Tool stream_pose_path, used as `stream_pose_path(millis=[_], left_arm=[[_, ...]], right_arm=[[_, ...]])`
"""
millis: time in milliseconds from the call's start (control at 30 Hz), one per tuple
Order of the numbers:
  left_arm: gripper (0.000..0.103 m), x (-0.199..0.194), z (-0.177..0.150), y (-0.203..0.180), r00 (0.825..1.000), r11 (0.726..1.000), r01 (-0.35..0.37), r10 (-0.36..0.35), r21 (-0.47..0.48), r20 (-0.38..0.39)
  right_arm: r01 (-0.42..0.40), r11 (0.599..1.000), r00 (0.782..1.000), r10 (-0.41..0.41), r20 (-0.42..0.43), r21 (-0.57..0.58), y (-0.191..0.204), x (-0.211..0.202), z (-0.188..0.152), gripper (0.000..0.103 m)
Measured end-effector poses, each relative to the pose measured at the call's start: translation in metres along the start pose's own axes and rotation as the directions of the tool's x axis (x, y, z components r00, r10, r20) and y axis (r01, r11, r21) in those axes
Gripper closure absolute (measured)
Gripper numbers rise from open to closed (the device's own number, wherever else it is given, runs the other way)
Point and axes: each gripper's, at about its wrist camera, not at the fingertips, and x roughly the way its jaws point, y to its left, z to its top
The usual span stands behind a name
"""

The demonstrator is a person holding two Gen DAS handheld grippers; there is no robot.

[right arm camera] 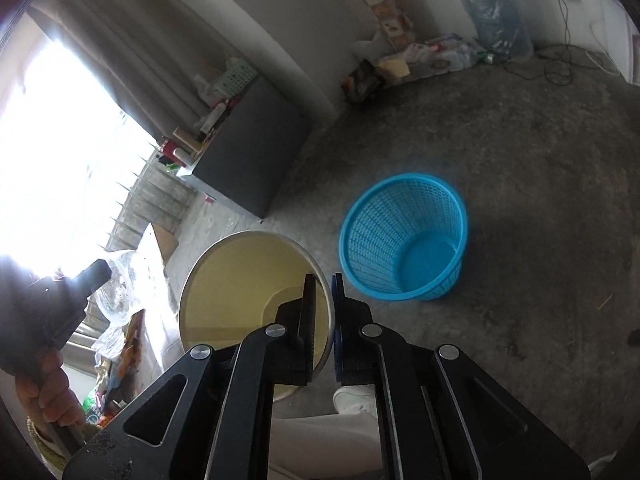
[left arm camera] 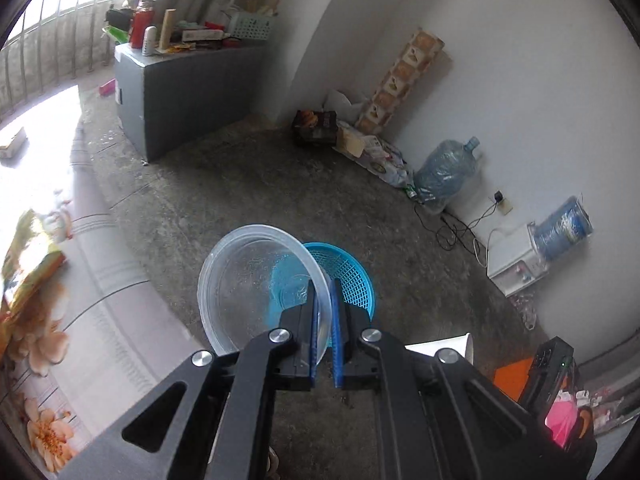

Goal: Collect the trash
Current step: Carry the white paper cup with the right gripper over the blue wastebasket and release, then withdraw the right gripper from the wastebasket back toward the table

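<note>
basket point(right arm camera: 404, 240) near cabinet point(right arm camera: 248, 152), water jug point(right arm camera: 496, 16)

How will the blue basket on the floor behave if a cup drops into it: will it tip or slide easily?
The blue basket looks like thin plastic lattice and seems empty, so it is probably light and may slide on the concrete floor if knocked. It narrows toward its base, so a hit on the rim might tip it. A light cup landing inside would likely leave it standing.

Light source: daylight through the window point(right arm camera: 60, 152), blown out to white glare.
Floor point(right arm camera: 520, 200): dim grey with soft shadows.
Edges: strong fisheye bending, dark corners.
Focus: mild motion blur on the blue basket point(right arm camera: 404, 240) rim; far wall point(left arm camera: 520, 80) is soft.
</note>
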Motion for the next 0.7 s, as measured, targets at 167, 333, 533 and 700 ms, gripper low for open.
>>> stream_pose_path(millis=[167,333,533,700], left_arm=[[0.098,0.089,0.023,-0.042,0.995,0.997,-0.015,0.023,0.081,-0.096],[0.09,0.169,0.04,-0.053,0.988,0.994,-0.038,0.052,0.1,-0.147],[0.045,0.213,0.039,-0.055,0.978,0.991,-0.095,0.11,0.094,-0.178],[0.037,0.189,0.035,-0.052,0.99,0.994,-0.047,0.059,0.095,-0.131]], right_arm=[[0.038,0.996,0.999,-0.036,-0.017,0.086,-0.034,0.037,0.03,0.097],[0.103,0.982,0.994,-0.097,-0.046,0.159,-0.065,0.085,0.052,0.087],[0.178,0.953,0.975,-0.138,-0.174,0.243,-0.107,0.141,0.048,0.056],[0.163,0.955,0.98,-0.127,-0.155,0.249,-0.109,0.128,0.032,0.05]])
